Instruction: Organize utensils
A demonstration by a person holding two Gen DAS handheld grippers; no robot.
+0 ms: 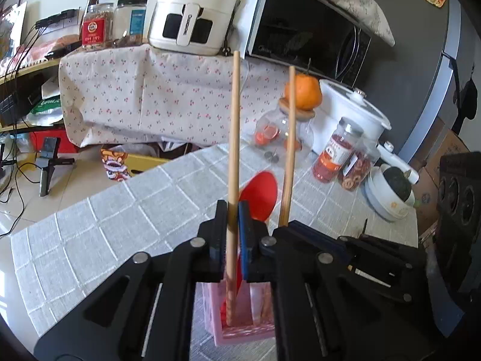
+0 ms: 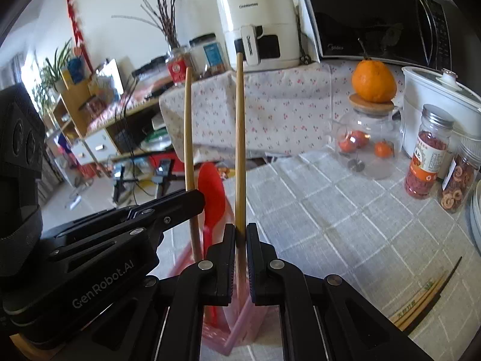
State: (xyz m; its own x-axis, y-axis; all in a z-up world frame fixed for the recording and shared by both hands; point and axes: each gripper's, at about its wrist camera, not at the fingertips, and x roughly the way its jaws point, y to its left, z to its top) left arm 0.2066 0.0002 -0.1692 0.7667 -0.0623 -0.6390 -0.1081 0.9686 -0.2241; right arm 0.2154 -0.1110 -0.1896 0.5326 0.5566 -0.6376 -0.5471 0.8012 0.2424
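My left gripper (image 1: 232,212) is shut on a wooden chopstick (image 1: 234,126) that stands upright, its lower end down inside a pink utensil holder (image 1: 240,329) on the checked tablecloth. My right gripper (image 2: 240,232) is shut on a second chopstick (image 2: 239,138), also upright and reaching into the same pink holder (image 2: 240,322). The two grippers sit side by side: the right gripper (image 1: 285,227) shows in the left wrist view and the left gripper (image 2: 197,200) in the right wrist view. A red spoon (image 1: 259,194) (image 2: 212,192) stands in the holder between the chopsticks.
More chopsticks (image 2: 427,296) lie on the cloth at the near right. Behind stand a glass jar (image 2: 371,141) with an orange (image 2: 373,81) on its lid, snack jars (image 2: 428,153), a white pot (image 2: 433,96) and a bowl (image 1: 387,198). An air fryer (image 1: 195,9) and microwave (image 1: 306,27) sit on the back shelf.
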